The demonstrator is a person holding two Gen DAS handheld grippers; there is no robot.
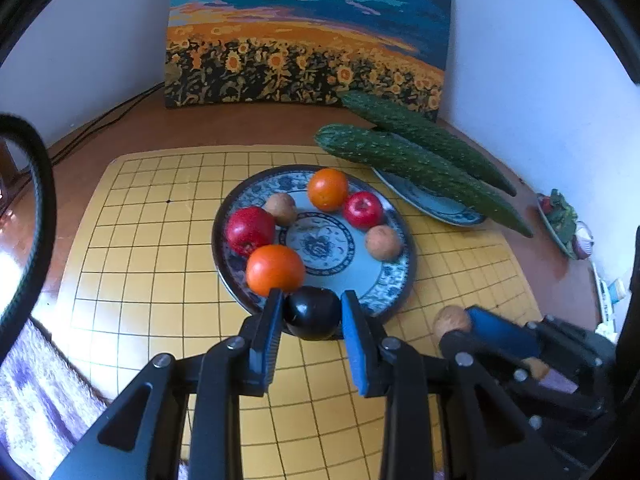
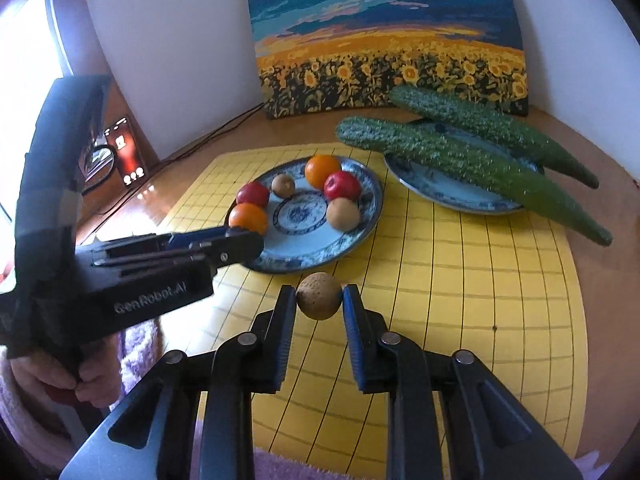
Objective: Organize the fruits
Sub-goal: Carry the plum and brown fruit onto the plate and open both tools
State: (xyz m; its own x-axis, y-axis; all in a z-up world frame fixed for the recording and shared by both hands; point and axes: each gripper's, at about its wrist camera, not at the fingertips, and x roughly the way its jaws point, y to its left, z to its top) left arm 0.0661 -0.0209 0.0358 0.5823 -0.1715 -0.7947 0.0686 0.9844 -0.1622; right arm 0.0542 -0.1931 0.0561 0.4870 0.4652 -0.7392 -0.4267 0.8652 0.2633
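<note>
In the left wrist view, the left gripper [image 1: 311, 300] sits low in the centre of the frame with a dark plum [image 1: 312, 312] clamped between its two fingers, held at the near rim of the fruit plate [image 1: 394, 280]. The plum sits right at the fingertips, just below an orange [image 1: 275, 270] that lies on the plate. Also on the plate (ringed around its painted centre) are a red apple [image 1: 250, 230], a second apple [image 1: 363, 209], another orange [image 1: 328, 189] and two brown fruits [image 1: 281, 209] [image 1: 383, 242].

In the right wrist view, the right gripper [image 2: 319, 298] occupies the lower centre, its fingers closed narrowly on a speckled tan fruit [image 2: 319, 296] gripped at the tips, over the yellow grid mat [image 2: 460, 280] and just short of the plate's near edge.

Toward the upper right, two cucumbers [image 2: 460, 156] lie across a second plate [image 2: 440, 196], in front of a sunflower painting [image 2: 384, 40].
</note>
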